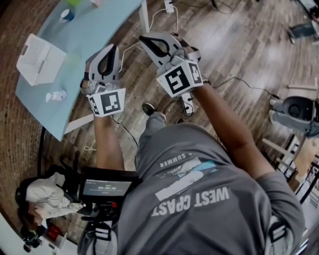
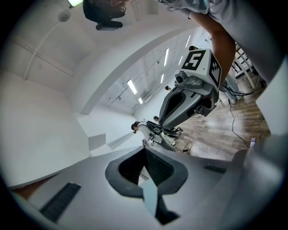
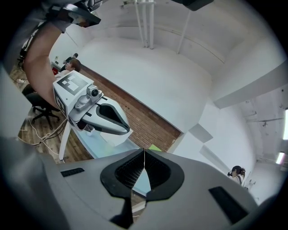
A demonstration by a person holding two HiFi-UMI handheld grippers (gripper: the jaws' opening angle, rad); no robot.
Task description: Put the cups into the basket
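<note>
Both grippers hang level at the long edge of the pale blue table [image 1: 99, 30] that lies nearest the person, tips turned toward it. The left gripper [image 1: 113, 48] overlaps that edge in the head view. The right gripper [image 1: 142, 37] sits just off the edge, above the wooden floor [image 1: 239, 50].

In the left gripper view, the two ribbed pads [image 2: 155, 166] meet at their tips with nothing between them, so that hand carries nothing. The right gripper view shows the same: its fingers [image 3: 130, 173] are pressed together along a thin seam and hold nothing (no cup in either hand, then).

The task's things all stay on the table. The white basket [image 1: 37, 57] rests at the table's far long edge, away from the person, about midway along it. A blue-and-white cup [image 1: 66, 15] stands beyond the basket toward the table's far end, well apart from both grippers. A small pale thing with a blue patch [image 1: 56, 95] sits toward the table's near end, between the basket and the corner. It may be a second cup, but it is too small and blurred for me to be sure. A green patch [image 1: 75, 2] shows at the far end, cut off by the frame. A white cable [image 1: 149, 22] trails across the floor beside the table's leg.
</note>
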